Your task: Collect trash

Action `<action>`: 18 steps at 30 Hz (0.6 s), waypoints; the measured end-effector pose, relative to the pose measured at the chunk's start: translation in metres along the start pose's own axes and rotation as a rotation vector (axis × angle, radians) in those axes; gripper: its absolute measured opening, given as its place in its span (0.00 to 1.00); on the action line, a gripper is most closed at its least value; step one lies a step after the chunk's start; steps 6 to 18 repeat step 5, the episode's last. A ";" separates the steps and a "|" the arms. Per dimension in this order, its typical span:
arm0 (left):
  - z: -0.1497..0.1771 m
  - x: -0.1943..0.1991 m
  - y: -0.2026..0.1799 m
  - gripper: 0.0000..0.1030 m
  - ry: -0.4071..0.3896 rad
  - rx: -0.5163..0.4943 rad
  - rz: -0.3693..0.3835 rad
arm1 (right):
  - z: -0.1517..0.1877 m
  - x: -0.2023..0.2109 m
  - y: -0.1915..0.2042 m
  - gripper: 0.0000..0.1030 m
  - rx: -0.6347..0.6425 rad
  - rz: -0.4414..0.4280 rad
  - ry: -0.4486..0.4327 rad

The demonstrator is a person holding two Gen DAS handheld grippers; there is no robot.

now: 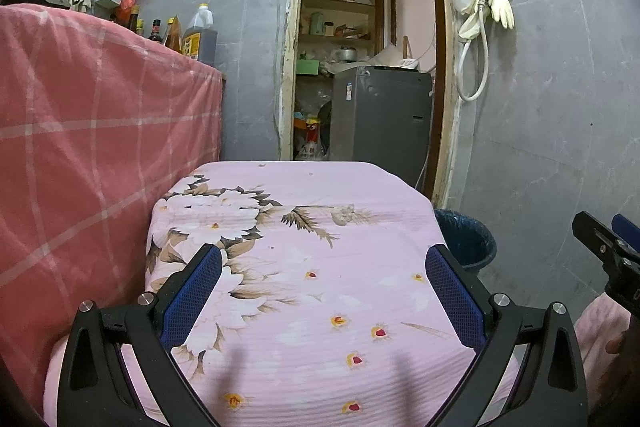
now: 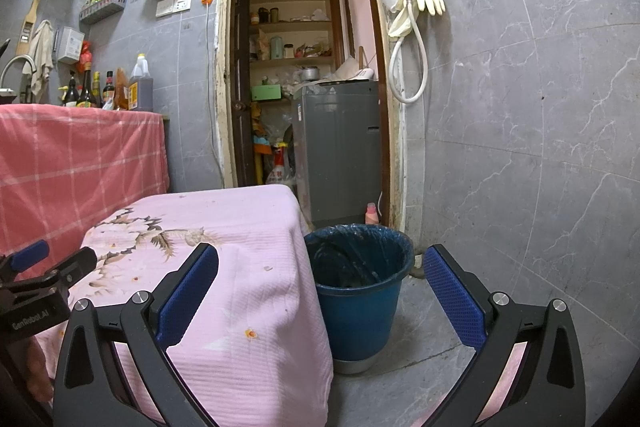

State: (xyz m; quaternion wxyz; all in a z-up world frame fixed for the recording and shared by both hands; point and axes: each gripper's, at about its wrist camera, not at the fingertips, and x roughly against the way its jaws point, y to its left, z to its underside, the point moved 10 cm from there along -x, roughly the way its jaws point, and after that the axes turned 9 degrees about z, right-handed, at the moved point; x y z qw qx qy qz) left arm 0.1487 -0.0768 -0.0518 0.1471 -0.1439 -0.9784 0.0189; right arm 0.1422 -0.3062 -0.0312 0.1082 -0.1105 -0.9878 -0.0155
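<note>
A low table under a pink floral cloth (image 1: pixel 320 307) fills the left wrist view. My left gripper (image 1: pixel 324 255) hovers over it, open, with nothing between its blue pads. A small pale crumpled-looking patch (image 1: pixel 345 214) lies far on the cloth; I cannot tell whether it is a scrap or print. A blue bin (image 2: pixel 360 299) with a dark liner stands on the floor against the table's right corner, also seen as the bin (image 1: pixel 466 239). My right gripper (image 2: pixel 320 255) is open and empty, above the table corner (image 2: pixel 280 307) and facing the bin.
A counter draped in pink checked cloth (image 1: pixel 100 131) rises left of the table, with bottles (image 1: pixel 198 35) on top. Beyond is a doorway with a grey washing machine (image 2: pixel 338 147). Gloves and a hose (image 2: pixel 416 27) hang on the tiled wall. Grey floor (image 2: pixel 440 339) lies right of the bin.
</note>
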 end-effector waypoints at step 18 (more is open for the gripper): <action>0.001 0.000 -0.001 0.97 0.001 -0.002 0.001 | 0.000 0.000 0.000 1.00 -0.002 0.001 -0.001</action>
